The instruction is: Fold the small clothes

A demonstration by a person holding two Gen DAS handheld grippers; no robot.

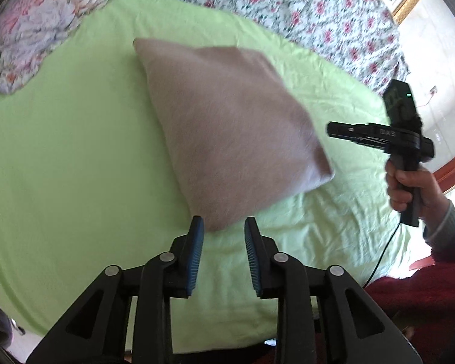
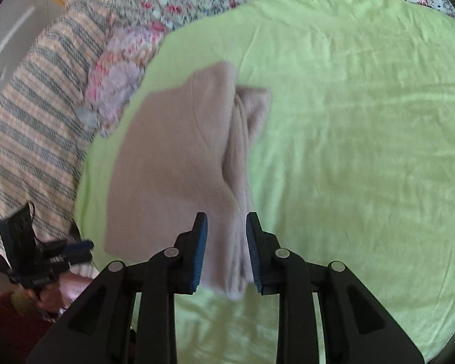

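Green sheet open — pillows (left) crowd.

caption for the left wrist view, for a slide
Left hand-held gripper open above a folded beige garment on a green sheet.

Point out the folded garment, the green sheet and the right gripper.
Garment [image 1: 227,127]: left wrist view, its flat top.
Sheet [image 2: 364,121]: right wrist view, bare stretch.
Right gripper [image 2: 226,251]: right wrist view, between its fingertips.
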